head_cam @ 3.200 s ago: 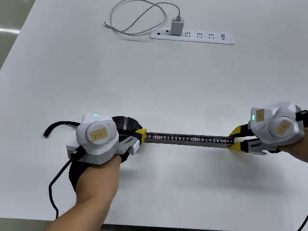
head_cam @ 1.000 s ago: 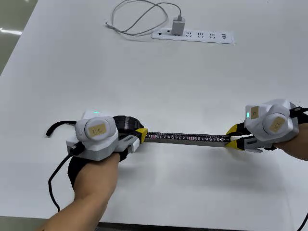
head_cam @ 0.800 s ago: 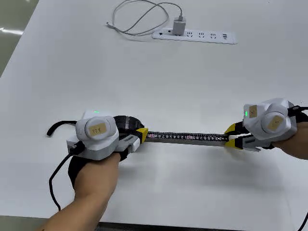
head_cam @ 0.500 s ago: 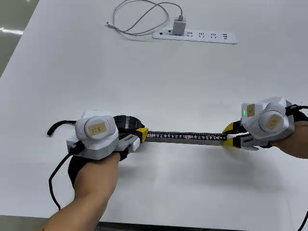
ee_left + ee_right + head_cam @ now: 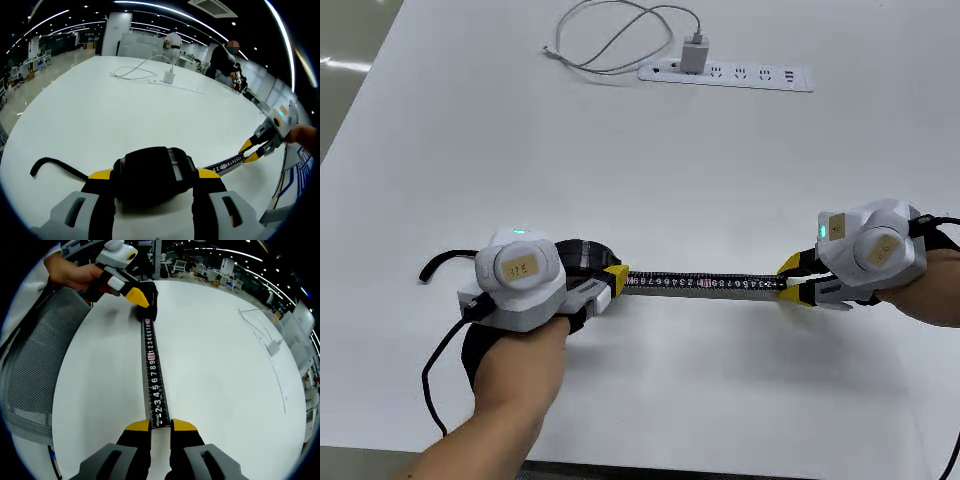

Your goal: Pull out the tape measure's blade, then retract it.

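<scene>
White workbench (image 5: 740,170) underneath; right gripper (image 5: 786,283) pinches the tip of the blade (image 5: 705,283), jaws nearly closed on it; left gripper (image 5: 600,290) clamps the black tape measure case (image 5: 152,172), resting on the bench. Retraction looks due: guide the tip slowly toward the case, in line, so the blade neither kinks nor snaps back.

Tape measure (image 5: 582,258) on desk (image 5: 650,170), near-left, between jaws of left hand-held gripper (image 5: 606,286). Blade (image 5: 705,283) runs rightward from it, tip between jaws of right hand-held gripper (image 5: 786,279), near-right. Strap (image 5: 445,263) trails left of tape measure. Power strip (image 5: 730,74) far back on desk; charger (image 5: 692,53) plugged into its left end, cable (image 5: 610,40) looped to charger's left.
</scene>
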Tool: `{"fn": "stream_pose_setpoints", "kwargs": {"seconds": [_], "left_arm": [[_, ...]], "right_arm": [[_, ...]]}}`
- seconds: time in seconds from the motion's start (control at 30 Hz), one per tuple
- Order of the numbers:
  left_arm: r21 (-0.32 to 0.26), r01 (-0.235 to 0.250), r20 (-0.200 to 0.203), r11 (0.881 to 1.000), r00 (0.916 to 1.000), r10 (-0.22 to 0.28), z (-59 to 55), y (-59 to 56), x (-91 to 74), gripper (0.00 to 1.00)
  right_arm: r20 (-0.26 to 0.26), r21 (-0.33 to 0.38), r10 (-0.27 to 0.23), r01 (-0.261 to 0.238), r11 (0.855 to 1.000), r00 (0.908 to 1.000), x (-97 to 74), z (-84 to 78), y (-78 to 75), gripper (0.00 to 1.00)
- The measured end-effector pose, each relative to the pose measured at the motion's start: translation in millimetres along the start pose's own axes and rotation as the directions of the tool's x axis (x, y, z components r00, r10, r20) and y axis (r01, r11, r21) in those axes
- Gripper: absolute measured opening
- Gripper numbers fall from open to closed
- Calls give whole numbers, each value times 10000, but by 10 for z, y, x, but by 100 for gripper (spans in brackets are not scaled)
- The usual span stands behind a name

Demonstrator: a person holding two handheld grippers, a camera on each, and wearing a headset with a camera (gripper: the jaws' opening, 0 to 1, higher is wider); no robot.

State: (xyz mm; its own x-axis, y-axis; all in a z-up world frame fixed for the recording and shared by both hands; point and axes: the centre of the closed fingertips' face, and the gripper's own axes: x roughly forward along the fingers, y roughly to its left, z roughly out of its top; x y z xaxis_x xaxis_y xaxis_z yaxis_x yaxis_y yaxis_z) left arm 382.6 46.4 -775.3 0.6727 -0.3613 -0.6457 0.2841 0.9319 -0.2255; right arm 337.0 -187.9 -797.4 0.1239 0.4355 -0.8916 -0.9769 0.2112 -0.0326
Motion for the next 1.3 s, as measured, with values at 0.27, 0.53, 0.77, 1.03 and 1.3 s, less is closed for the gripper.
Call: {"fn": "stream_pose_setpoints", "kwargs": {"seconds": [0.27, 0.53, 0.77, 1.03, 1.3], "left_arm": [[0, 26, -4, 10000, 10000, -26, -2, -1, -1, 58], [-4, 35, -10, 10000, 10000, -35, -1, -4, -3, 58], [-28, 31, 10, 10000, 10000, -31, 1, -5, -1, 58], [-30, 53, 8, 10000, 10000, -53, -1, -3, 2, 58], [-67, 65, 11, 10000, 10000, -65, 0, -3, 2, 58]], "right_arm": [[53, 5, 19, -19, 10000, 10000, 17, 44, -4, 10], [102, -5, 63, -63, 10000, 9999, 42, 85, -9, 10], [153, 16, 80, -81, 10000, 9999, 58, 126, -20, 10], [289, -18, 130, -130, 9999, 9995, 85, 190, -28, 9], [337, -129, 128, -124, 9998, 9993, 101, 269, -45, 9]]}}
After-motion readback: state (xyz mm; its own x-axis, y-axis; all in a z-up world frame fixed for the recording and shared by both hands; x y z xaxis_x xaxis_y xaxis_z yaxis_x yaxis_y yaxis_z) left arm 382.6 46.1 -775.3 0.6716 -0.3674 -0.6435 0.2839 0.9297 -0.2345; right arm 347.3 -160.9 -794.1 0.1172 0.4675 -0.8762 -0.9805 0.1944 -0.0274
